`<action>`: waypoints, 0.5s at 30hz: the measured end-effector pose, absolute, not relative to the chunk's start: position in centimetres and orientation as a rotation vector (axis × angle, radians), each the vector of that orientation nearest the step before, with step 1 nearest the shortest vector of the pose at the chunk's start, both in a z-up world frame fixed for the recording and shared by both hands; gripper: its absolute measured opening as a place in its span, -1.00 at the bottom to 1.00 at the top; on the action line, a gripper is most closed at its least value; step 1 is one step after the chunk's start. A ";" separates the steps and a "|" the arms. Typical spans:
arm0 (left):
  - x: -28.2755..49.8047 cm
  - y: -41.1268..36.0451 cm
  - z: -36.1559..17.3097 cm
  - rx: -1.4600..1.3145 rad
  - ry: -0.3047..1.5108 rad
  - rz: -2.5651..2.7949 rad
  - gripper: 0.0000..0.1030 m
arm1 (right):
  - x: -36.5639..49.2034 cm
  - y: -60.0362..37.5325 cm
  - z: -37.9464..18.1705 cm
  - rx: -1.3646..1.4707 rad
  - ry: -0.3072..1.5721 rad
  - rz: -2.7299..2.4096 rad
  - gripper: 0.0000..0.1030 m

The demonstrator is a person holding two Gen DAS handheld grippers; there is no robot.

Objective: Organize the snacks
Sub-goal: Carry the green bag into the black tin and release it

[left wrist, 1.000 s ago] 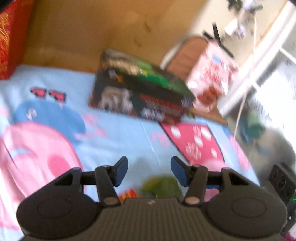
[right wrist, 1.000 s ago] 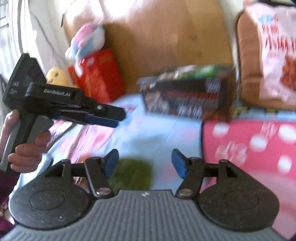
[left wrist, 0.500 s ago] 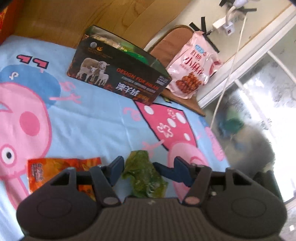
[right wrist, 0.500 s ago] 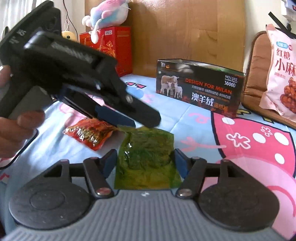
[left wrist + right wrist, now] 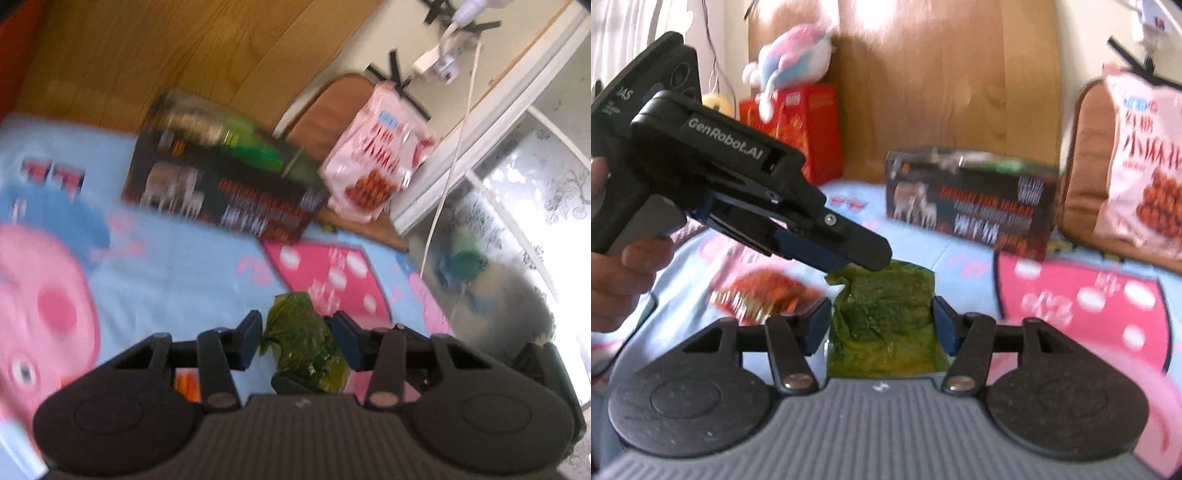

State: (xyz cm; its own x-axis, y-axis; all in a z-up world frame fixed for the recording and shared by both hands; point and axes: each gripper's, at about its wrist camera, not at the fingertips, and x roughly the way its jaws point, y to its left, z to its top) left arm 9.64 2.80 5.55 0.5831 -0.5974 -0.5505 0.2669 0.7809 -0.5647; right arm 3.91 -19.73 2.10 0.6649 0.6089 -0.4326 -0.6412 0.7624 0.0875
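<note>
A dark open-topped box [image 5: 969, 201] printed with sheep is seen standing on the cartoon bedsheet [image 5: 979, 258] near the wooden headboard [image 5: 945, 81]; blurred green and pale packets show inside it in the left wrist view, but what they are cannot be told. A large pink snack bag [image 5: 1145, 170] is propped against a brown cushion [image 5: 1082, 177] to the box's right. A red box [image 5: 798, 125] with a plush toy [image 5: 792, 59] on it stands at the headboard's left. Bare sheet lies open between the dark box and the grippers; the bed's right edge runs beside a white window frame [image 5: 491, 122].

The green snack packet [image 5: 886, 317] lies between the spread fingers of the right gripper [image 5: 881, 325], which are close at either side but not clearly pressed on it. The left gripper [image 5: 864, 254] is set at the packet's far top-left corner; its jaws are apart in its own view, with the packet [image 5: 301, 336] between them. An orange-red packet [image 5: 757, 295] lies just left of the green one.
</note>
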 end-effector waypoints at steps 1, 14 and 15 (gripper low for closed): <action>10.3 2.8 6.4 -0.444 0.779 -0.524 -0.19 | 4.4 -19.6 2.8 -0.086 0.432 0.701 0.18; 23.2 1.8 10.5 -0.384 0.624 -0.423 -0.19 | 17.0 -17.3 7.7 -0.250 0.197 0.646 0.19; 24.2 1.6 10.0 -0.378 0.630 -0.413 -0.19 | 18.1 -17.2 7.4 -0.245 0.201 0.642 0.19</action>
